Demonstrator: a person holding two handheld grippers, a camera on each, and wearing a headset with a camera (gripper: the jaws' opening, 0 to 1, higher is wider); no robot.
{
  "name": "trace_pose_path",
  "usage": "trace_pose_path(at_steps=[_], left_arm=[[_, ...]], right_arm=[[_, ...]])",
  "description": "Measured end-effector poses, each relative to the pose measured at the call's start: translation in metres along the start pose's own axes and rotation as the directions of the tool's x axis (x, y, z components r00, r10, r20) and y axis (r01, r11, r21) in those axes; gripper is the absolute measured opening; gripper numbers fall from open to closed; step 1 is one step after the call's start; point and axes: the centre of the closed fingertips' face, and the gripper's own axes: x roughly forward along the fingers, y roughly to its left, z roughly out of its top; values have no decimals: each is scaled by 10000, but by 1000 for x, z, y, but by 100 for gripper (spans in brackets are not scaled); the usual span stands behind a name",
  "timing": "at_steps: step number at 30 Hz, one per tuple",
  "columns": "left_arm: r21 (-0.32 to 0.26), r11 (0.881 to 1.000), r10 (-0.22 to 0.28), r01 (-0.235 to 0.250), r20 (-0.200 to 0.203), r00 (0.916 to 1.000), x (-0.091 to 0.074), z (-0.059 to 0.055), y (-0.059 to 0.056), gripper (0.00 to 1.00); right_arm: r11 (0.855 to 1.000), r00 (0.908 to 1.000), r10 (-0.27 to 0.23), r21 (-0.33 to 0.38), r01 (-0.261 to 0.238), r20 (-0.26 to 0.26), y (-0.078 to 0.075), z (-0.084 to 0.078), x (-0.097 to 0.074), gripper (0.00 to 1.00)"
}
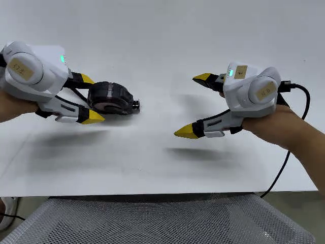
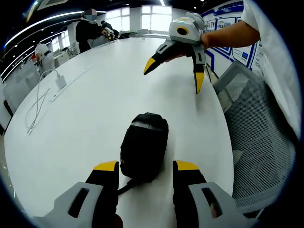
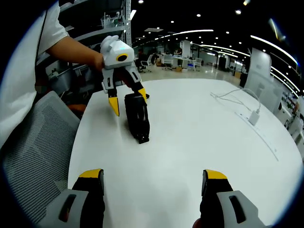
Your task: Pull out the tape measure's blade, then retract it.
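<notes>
A black tape measure lies on the white table, its blade tip pointing right with no blade drawn out. My left gripper is open and straddles the rear of the case. In the left gripper view the tape measure sits between the yellow fingertips with a small gap on the right side. My right gripper hovers open to the right of the tape, holding nothing. In the right gripper view the tape measure lies ahead of the open right gripper, with the left gripper around its far end.
A grey mesh chair back stands at the table's near edge. A black cable trails from the right gripper. White cables and a charger lie far off on the table. A person stands at the table's far end.
</notes>
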Motion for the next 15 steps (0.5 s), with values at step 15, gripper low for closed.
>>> trace_pose_path(at_steps=[15], left_arm=[[384, 9984, -400, 419, -491, 9980, 4, 0, 3, 28]], right_arm=[[9995, 9994, 330, -1, -330, 87, 5, 4, 15, 81]])
